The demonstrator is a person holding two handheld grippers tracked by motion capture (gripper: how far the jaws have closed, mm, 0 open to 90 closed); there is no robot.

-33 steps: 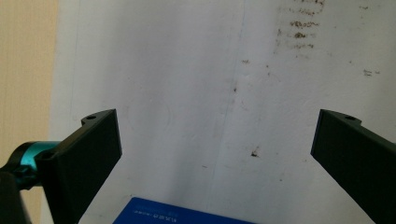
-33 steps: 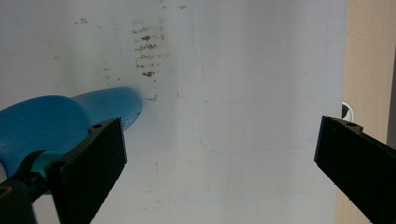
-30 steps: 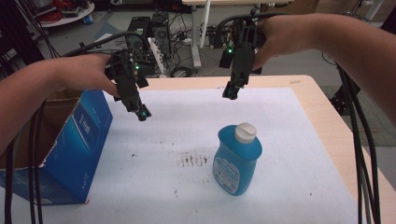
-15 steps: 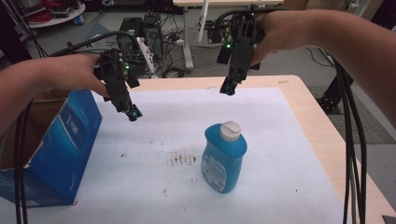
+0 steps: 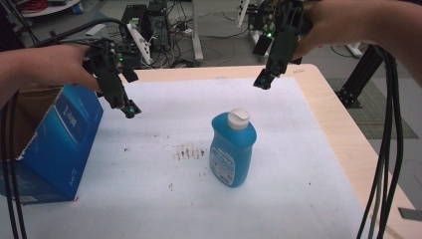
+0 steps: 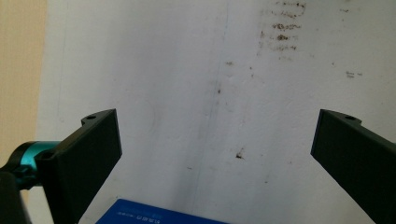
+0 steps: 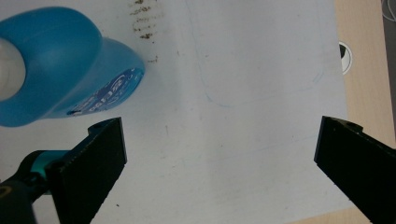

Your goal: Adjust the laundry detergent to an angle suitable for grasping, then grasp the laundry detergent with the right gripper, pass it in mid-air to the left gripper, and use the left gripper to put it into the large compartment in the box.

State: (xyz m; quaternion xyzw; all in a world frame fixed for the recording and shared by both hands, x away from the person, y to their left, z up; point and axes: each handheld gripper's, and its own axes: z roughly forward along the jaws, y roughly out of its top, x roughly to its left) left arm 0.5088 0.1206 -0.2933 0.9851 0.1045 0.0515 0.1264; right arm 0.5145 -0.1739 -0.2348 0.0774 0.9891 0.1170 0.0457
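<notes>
**A:** Where do we find the bottle?

**B:** We see a blue bottle (image 5: 233, 149) with a white cap (image 5: 238, 118) standing upright near the middle of a white sheet (image 5: 308, 149) that covers a pale wooden table (image 5: 343, 129). It carries a label with a white field and print on its front, but the writing is too small and blurred for us to read. In the right gripper view the bottle (image 7: 56, 65) sits at the upper left, and part of the label (image 7: 105, 95) shows curved white and dark lettering that we cannot make out.

**A:** And the tongs?

**B:** We hold the left gripper (image 5: 130, 110) in the air above the left part of the sheet, just beside a blue cardboard box (image 5: 64, 144). Its jaws are wide apart with nothing between them, as the left gripper view shows. We hold the right gripper (image 5: 262, 82) higher, above the far side of the sheet, beyond the bottle and apart from it. Its jaws are also spread wide with nothing between them.

**A:** Any writing on the box?

**B:** The box has an oval mark with pale lettering on its side, unreadable to us. A corner of the box (image 6: 159, 215) appears at the bottom of the left gripper view with a line of tiny white print, too small to read.

**A:** Anything else on the sheet?

**B:** We notice a patch of small brown stains (image 5: 190, 152) left of the bottle.
</notes>
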